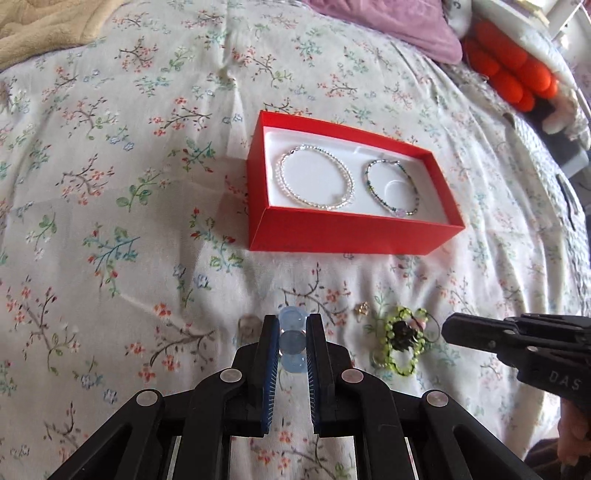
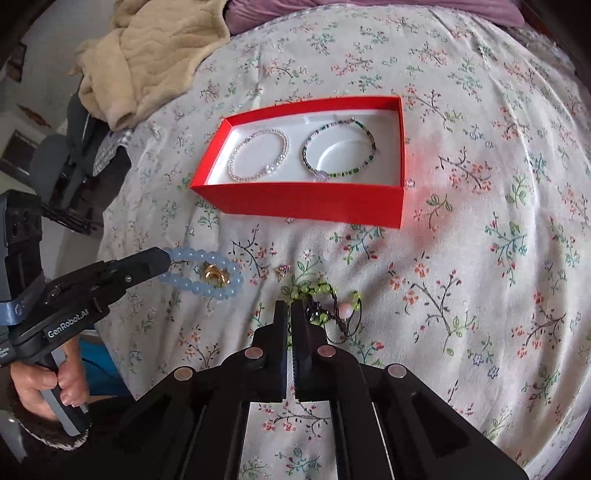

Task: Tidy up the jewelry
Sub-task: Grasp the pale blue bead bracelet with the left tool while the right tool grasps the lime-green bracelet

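Observation:
A red box (image 1: 332, 236) (image 2: 306, 205) with a white lining lies on the floral bedspread. It holds a clear bead bracelet (image 1: 314, 177) (image 2: 258, 155) and a green bead bracelet (image 1: 393, 186) (image 2: 338, 149). My left gripper (image 1: 291, 325) (image 2: 162, 262) is shut on a pale blue bead bracelet (image 1: 291, 341) (image 2: 201, 273). A gold ring (image 2: 214, 275) lies inside its loop. A green and black braided bracelet (image 1: 400, 339) (image 2: 325, 302) lies near the front. My right gripper (image 2: 290, 306) (image 1: 448, 328) is shut and empty, just left of the bracelet.
A small gold charm (image 1: 362, 308) (image 2: 283, 270) lies between the blue and green bracelets. A clear ring (image 1: 248, 324) lies left of my left gripper. A beige blanket (image 2: 147, 55) and a purple cloth (image 1: 388, 22) lie at the back. Orange plush items (image 1: 513, 70) lie at the far right.

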Demonstrator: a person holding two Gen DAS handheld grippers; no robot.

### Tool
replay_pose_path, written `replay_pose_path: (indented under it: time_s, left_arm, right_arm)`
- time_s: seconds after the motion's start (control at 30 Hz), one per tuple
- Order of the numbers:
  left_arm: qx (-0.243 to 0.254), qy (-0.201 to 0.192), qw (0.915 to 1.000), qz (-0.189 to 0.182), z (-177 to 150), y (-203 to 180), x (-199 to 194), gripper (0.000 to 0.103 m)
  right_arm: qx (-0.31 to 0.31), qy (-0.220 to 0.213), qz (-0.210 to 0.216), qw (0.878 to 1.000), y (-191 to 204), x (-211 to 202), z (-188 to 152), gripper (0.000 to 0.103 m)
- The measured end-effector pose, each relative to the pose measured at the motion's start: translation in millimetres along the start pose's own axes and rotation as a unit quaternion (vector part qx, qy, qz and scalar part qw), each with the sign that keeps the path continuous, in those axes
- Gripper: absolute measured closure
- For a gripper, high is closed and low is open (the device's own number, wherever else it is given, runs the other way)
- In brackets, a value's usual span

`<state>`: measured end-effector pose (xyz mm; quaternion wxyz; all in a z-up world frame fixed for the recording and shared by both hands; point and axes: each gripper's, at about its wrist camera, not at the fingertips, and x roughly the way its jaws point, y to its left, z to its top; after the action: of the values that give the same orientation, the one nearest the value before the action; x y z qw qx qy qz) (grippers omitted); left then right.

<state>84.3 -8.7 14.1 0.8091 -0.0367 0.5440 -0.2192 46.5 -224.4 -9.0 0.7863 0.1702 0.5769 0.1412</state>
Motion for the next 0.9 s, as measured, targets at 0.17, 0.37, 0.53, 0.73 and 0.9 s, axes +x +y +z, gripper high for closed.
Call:
replay_pose_path:
  time_s: [0.17, 0.37, 0.53, 0.73, 0.9]
  left_arm:
    - [-0.004, 0.01, 0.9999, 0.009, -20.7, 12.4, -11.5, 0.094]
    - [-0.002, 0.041, 0.9984, 0.04, -42.5, 38.0, -0.6, 0.082]
    - [0.003, 0.043, 0.9984, 0.035, -46.2, 44.5, 5.3, 0.067]
    - [0.053, 0.062, 0.995, 0.059, -44.2, 31.6, 29.3, 0.063]
    - [0.073, 0.065, 0.9921, 0.079, -42.5, 26.8, 44.3, 0.063]
  right_arm:
    - [0.026, 0.026, 0.009, 0.999, -10.6, 7.3, -10.6, 0.074]
    - [0.06, 0.03, 0.035, 0.997, -16.4, 15.1, -17.3, 0.042]
    - [0.083, 0.048, 0.036, 0.995, -15.0, 35.3, -20.6, 0.045]
    - [0.096, 0.035, 0.022, 0.995, -14.2, 48.5, -18.0, 0.064]
    - [0.103, 0.032, 0.022, 0.994, -20.3, 48.7, -18.0, 0.09]
